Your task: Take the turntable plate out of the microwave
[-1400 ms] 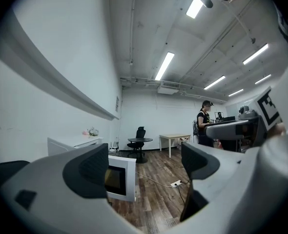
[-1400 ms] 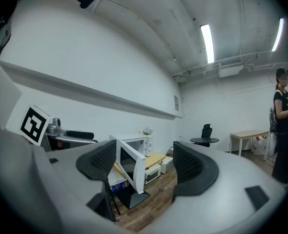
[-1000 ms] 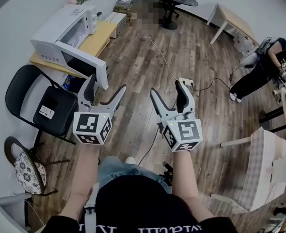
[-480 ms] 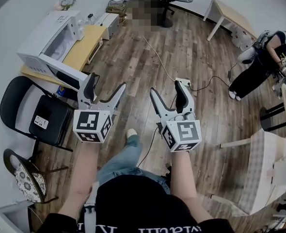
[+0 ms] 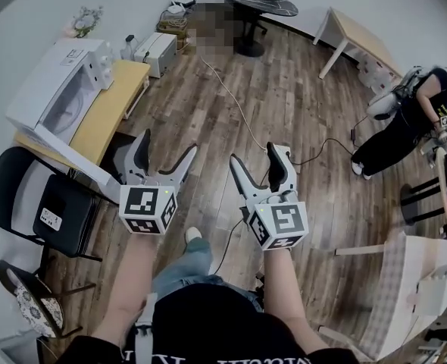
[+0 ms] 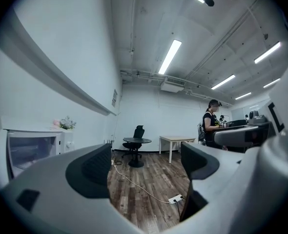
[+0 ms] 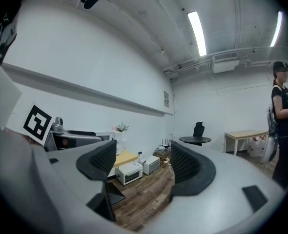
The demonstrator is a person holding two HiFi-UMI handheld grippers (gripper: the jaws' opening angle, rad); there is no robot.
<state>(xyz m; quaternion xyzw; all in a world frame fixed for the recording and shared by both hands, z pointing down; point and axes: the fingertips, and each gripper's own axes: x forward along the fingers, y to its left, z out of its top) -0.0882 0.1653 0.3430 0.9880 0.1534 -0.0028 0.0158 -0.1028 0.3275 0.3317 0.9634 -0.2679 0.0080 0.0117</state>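
The approach is judged in hand: left gripper [image 5: 167, 144] and right gripper [image 5: 255, 155] are held open and empty, well apart from the open microwave [image 5: 53, 89]. The plate, presumably inside, cannot be seen; a reach into the cavity is called for next

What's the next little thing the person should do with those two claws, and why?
Likely turn left and step toward the microwave, leading with the left gripper. Both it and the right gripper are open and empty, aimed over the wooden floor, while the microwave sits off to the left on the yellow table, apart from both.
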